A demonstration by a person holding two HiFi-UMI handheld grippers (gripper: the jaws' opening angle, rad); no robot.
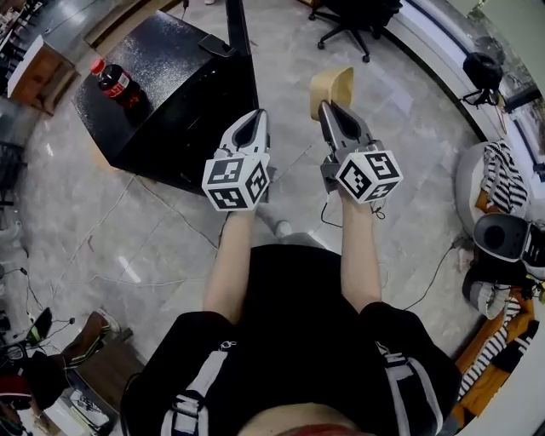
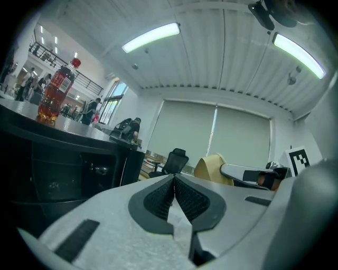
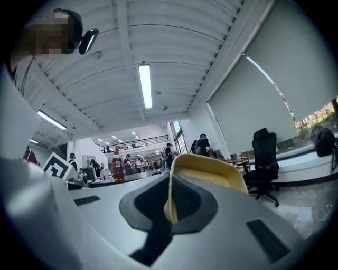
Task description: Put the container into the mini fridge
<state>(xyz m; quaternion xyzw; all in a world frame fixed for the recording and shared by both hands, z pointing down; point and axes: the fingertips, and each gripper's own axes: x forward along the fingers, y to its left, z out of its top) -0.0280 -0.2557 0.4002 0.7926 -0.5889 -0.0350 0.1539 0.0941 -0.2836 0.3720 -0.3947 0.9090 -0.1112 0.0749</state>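
In the head view, the left gripper (image 1: 255, 119) and the right gripper (image 1: 329, 109) were held out side by side over the grey floor (image 1: 170, 247), both pointing away from the person. The right gripper's claw was closed on the near rim of a tan container (image 1: 334, 83), which stuck out beyond its tips, clear of the floor. The black mini fridge (image 1: 183, 111) stood to the far left, just beside the left gripper, with a cola bottle (image 1: 115, 83) upright on its top. An office chair (image 1: 353, 19) stood farther off on the right.

In the left gripper view, the claw was fully closed, its ribbed pads pressed together with nothing between them. The fridge front filled the left side, the bottle on top of it; the container showed to the right, apart from the fridge.

In the right gripper view, the claw was nearly closed, pinching the container's thin wall edge-on between the pads, the open bowl lying to the right of the grip. The bottle showed small in the distance on the left.
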